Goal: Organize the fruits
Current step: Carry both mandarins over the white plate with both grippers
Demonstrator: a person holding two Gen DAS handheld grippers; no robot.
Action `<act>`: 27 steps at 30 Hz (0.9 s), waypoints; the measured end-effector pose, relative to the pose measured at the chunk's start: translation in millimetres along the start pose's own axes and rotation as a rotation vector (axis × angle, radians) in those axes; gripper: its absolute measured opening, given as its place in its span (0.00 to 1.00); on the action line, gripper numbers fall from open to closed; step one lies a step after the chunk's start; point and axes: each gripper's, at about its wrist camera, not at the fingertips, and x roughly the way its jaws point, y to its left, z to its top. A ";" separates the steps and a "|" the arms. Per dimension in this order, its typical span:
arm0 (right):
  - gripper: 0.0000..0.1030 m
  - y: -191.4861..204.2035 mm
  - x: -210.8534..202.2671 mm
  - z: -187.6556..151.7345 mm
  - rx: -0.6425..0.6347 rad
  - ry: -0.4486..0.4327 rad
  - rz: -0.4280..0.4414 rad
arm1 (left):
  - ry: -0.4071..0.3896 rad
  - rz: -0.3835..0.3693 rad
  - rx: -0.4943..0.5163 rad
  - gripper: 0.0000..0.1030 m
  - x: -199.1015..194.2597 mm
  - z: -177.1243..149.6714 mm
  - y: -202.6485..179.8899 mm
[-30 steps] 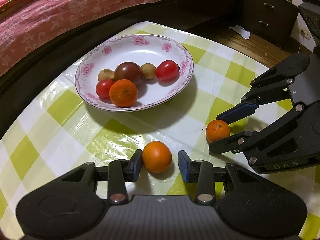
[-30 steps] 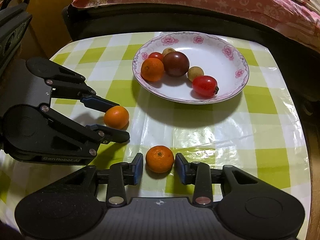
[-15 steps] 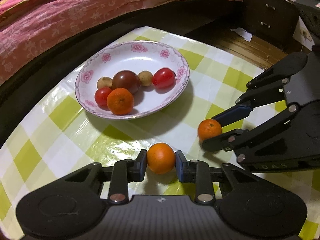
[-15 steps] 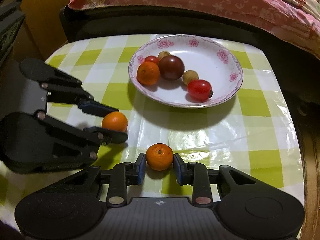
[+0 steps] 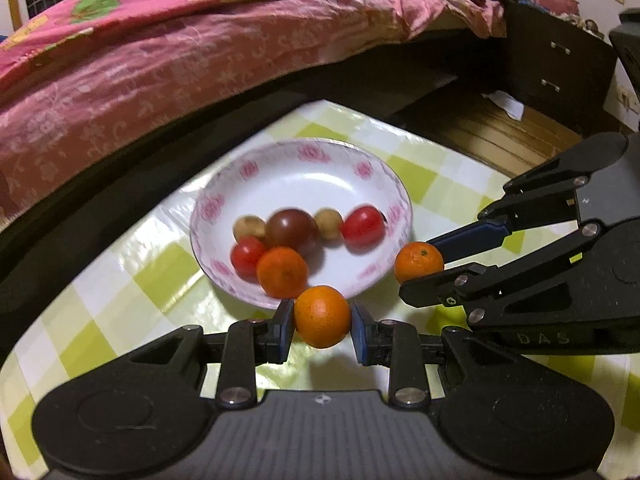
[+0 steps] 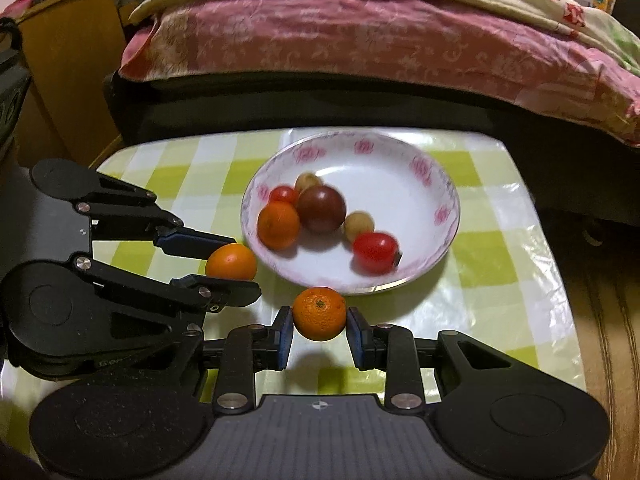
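Observation:
My left gripper (image 5: 322,326) is shut on an orange mandarin (image 5: 322,316) and holds it above the table, just short of the plate's near rim. My right gripper (image 6: 319,330) is shut on a second mandarin (image 6: 319,313), also lifted. Each gripper shows in the other's view: the right one (image 5: 424,260) with its mandarin (image 5: 419,261), the left one (image 6: 230,262) with its mandarin (image 6: 231,261). The white flowered plate (image 5: 372,176) (image 6: 400,168) holds another mandarin (image 5: 282,271), a dark tomato (image 5: 291,227), two red tomatoes and two small brown fruits.
The table has a green and white checked cloth (image 5: 120,276) (image 6: 500,264). A bed with a pink cover (image 5: 160,56) runs along the far side. A dark drawer unit (image 5: 556,68) stands at the back right of the left wrist view.
Both grippers closed on their mandarins and lifted them off the cloth, moving up and toward the plate. The plate's fruit has not moved.

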 end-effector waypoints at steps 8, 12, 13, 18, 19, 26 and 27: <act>0.25 -13.1 3.5 14.1 0.048 -0.035 -0.014 | -0.005 0.000 -0.028 0.37 14.2 11.9 5.8; 0.25 -17.7 10.3 17.3 0.059 -0.031 -0.023 | 0.003 0.002 -0.039 0.36 23.3 15.9 6.9; 0.25 -19.2 11.6 18.1 0.062 -0.030 -0.022 | 0.004 0.002 -0.043 0.36 25.1 16.4 7.1; 0.25 -26.0 19.1 22.5 0.077 -0.026 -0.024 | 0.015 0.016 -0.036 0.36 34.4 17.9 6.1; 0.25 -26.8 21.2 22.9 0.077 -0.022 -0.026 | 0.016 0.017 -0.041 0.36 36.1 18.2 6.8; 0.26 -32.4 28.2 28.7 0.100 -0.030 -0.028 | 0.012 0.031 -0.066 0.36 43.2 22.0 13.5; 0.26 -32.0 28.4 29.5 0.098 -0.033 -0.030 | 0.011 0.034 -0.068 0.36 43.7 22.1 14.4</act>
